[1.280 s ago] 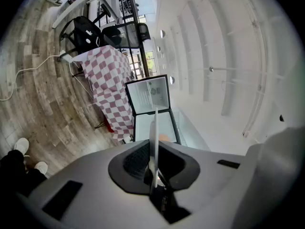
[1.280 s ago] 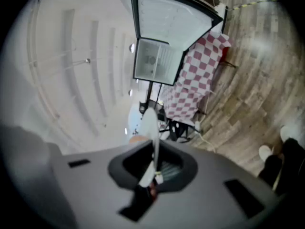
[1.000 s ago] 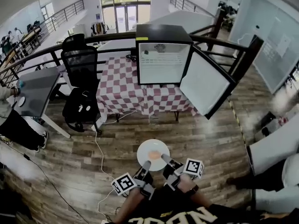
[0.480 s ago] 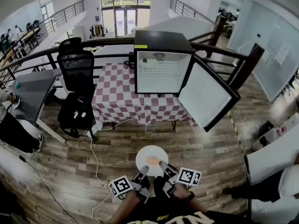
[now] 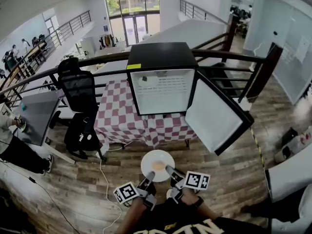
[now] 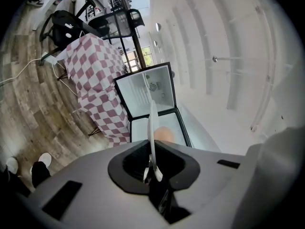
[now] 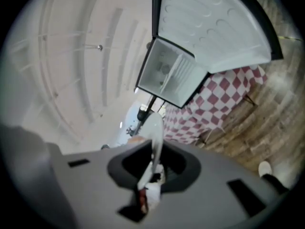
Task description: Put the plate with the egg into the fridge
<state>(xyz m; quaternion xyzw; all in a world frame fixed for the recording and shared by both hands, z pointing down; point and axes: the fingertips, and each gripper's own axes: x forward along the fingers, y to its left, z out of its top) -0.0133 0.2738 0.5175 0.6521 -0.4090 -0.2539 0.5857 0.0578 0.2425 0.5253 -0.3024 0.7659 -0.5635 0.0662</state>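
Closer now to the open fridge on the checked bench, the plate with the egg is held above the wooden floor, near rim pinched by left gripper and right gripper.

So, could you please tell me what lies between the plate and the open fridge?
In the head view, only wooden floor and the hanging checkered tablecloth separate the plate from the fridge.
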